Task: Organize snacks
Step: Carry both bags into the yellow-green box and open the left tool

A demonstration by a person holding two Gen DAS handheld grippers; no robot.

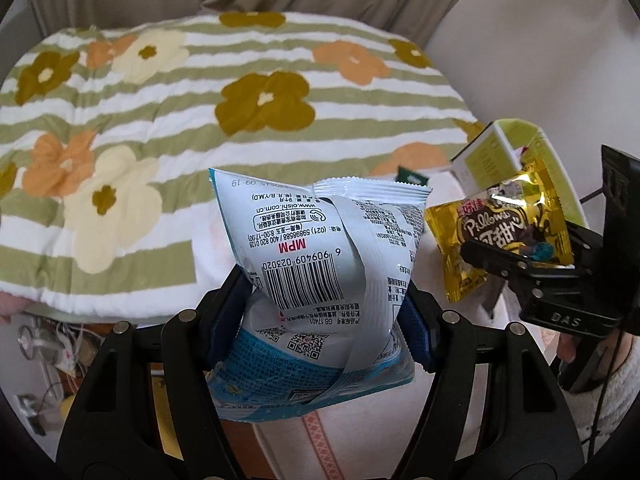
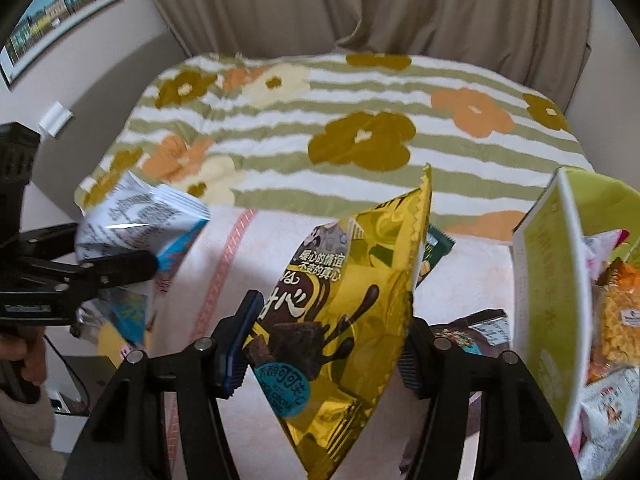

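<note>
My left gripper (image 1: pixel 326 312) is shut on a white and blue snack bag (image 1: pixel 320 264), held up with its barcode side facing me. It also shows at the left of the right wrist view (image 2: pixel 136 232), in the left gripper (image 2: pixel 120 270). My right gripper (image 2: pixel 326 344) is shut on a gold Pillows chocolate snack bag (image 2: pixel 352 304), held above the bed. In the left wrist view that gold bag (image 1: pixel 504 232) hangs in the right gripper (image 1: pixel 516 258) at the right. A lime green basket (image 2: pixel 600 196) of snacks stands at the right.
A flowered green-striped blanket (image 2: pixel 320 120) covers the far bed, a pale pink sheet (image 2: pixel 280 240) the near part. A white-green box (image 2: pixel 544 280) leans in the basket. A dark green packet (image 2: pixel 436 248) and a dark packet (image 2: pixel 476 328) lie beside it. Curtains hang behind.
</note>
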